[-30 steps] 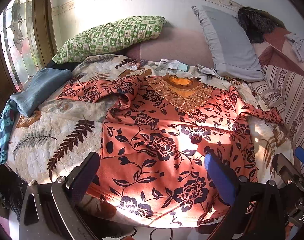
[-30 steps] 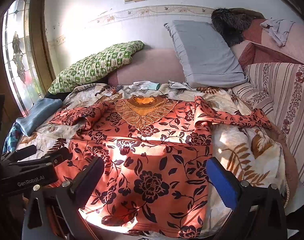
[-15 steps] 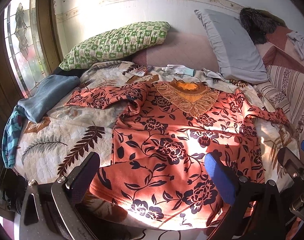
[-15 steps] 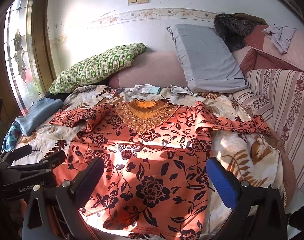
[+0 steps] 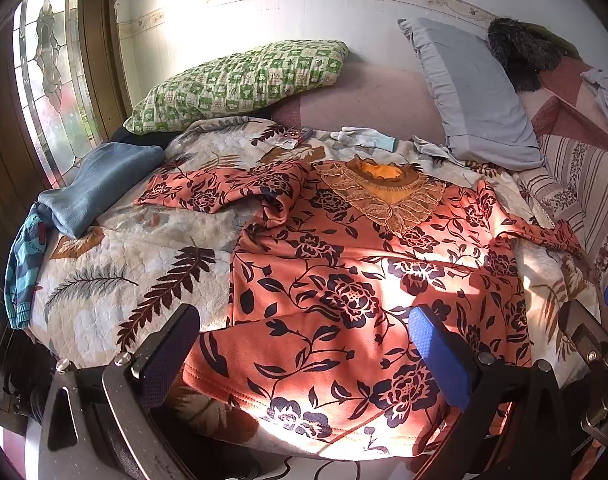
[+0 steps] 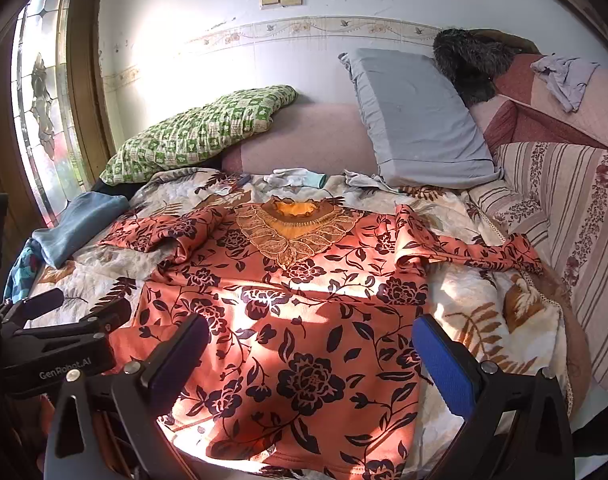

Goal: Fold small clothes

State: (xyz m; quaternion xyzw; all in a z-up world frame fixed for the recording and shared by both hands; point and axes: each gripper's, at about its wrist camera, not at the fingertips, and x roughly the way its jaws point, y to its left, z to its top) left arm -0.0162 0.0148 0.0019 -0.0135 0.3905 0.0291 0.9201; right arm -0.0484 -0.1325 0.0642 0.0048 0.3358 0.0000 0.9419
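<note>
Blouse (image 6: 296,312) flat on bed (image 6: 475,300) — jaws (both) apart

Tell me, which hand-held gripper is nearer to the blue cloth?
Left. The left hand-held gripper hovers over the top's hem corner on the blue cloth's side; the right hand-held gripper is farther over.

Harsh window (image 5: 44,80) sunlight, glaring patches, deep shadows, fisheye-warped edges.

A green checked pillow (image 5: 240,80) and a grey pillow (image 5: 471,92) lean against the wall.
</note>
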